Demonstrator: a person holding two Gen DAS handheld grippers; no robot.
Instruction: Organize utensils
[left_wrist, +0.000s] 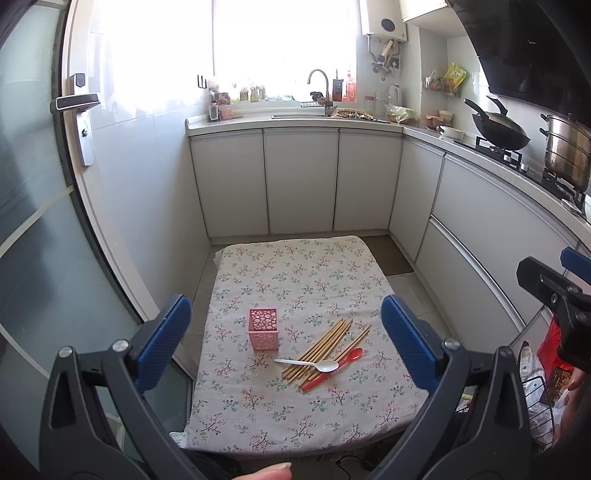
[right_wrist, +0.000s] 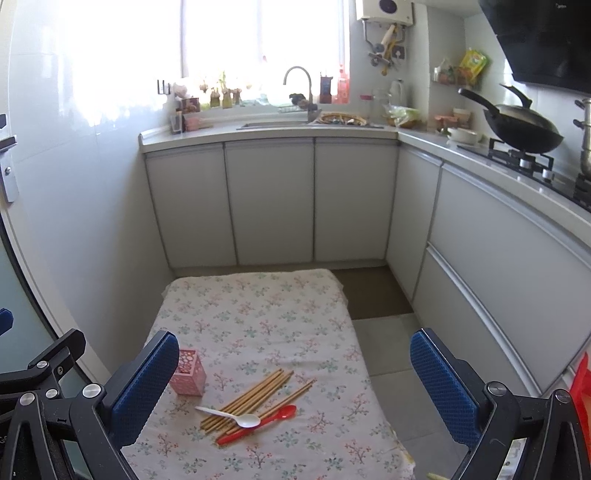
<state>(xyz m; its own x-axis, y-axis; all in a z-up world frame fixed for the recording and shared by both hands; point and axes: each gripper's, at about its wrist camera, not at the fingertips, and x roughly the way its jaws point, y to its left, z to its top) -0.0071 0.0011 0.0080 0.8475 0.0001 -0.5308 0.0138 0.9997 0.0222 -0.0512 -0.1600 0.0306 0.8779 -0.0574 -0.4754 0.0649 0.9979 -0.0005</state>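
A pink perforated square holder (left_wrist: 263, 328) (right_wrist: 188, 373) stands upright on a small table with a floral cloth (left_wrist: 295, 280) (right_wrist: 258, 314). To its right lie several wooden chopsticks (left_wrist: 325, 345) (right_wrist: 255, 397), a white spoon (left_wrist: 312, 364) (right_wrist: 232, 415) across them, and a red spoon (left_wrist: 332, 368) (right_wrist: 258, 424) beside them. My left gripper (left_wrist: 286, 325) is open and empty, held above the table's near end. My right gripper (right_wrist: 295, 373) is open and empty, also above the near end; part of it shows at the right of the left wrist view (left_wrist: 554, 291).
White kitchen cabinets (left_wrist: 301, 181) run behind and along the right. A sink with faucet (left_wrist: 319, 83), a black wok (left_wrist: 498, 129) and a steel pot (left_wrist: 567, 151) sit on the counter. A glass door with handle (left_wrist: 79, 110) is at left. Bags (left_wrist: 546, 373) lie at right.
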